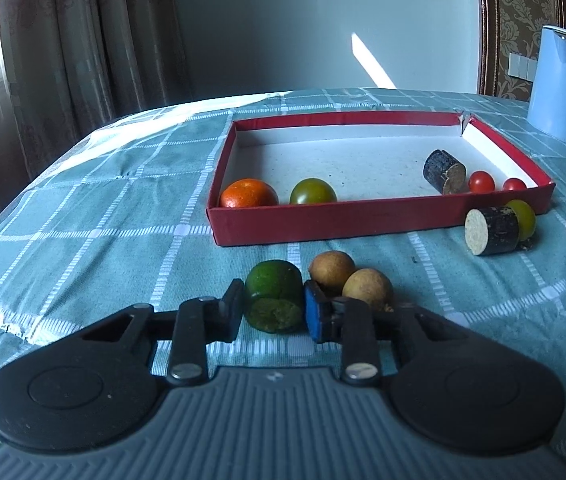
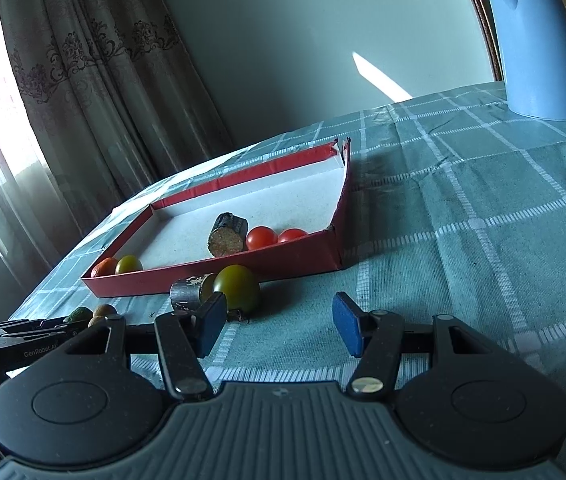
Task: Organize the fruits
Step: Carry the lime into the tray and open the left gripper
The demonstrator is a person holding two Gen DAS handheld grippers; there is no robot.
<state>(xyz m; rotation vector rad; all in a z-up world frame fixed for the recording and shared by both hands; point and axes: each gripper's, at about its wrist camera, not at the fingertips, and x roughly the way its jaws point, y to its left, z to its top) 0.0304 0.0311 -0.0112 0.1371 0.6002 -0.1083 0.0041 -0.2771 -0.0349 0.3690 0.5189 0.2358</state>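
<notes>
My left gripper (image 1: 273,310) is shut on a green cut fruit piece (image 1: 273,296) that rests on the tablecloth in front of the red tray (image 1: 323,222). Two brown round fruits (image 1: 349,278) lie just right of it. The tray holds an orange (image 1: 247,194), a green tomato (image 1: 313,192), a dark cylinder piece (image 1: 444,171) and two cherry tomatoes (image 1: 481,182). Outside its near right corner lie another dark cylinder (image 1: 493,230) and a yellow-green tomato (image 1: 525,218). My right gripper (image 2: 279,326) is open and empty, just right of that tomato (image 2: 239,286).
A blue jug (image 1: 559,84) stands at the far right of the table, also in the right wrist view (image 2: 539,40). Curtains (image 1: 83,40) hang at the left. The checked tablecloth (image 2: 483,220) covers the table; its edge falls away at the left.
</notes>
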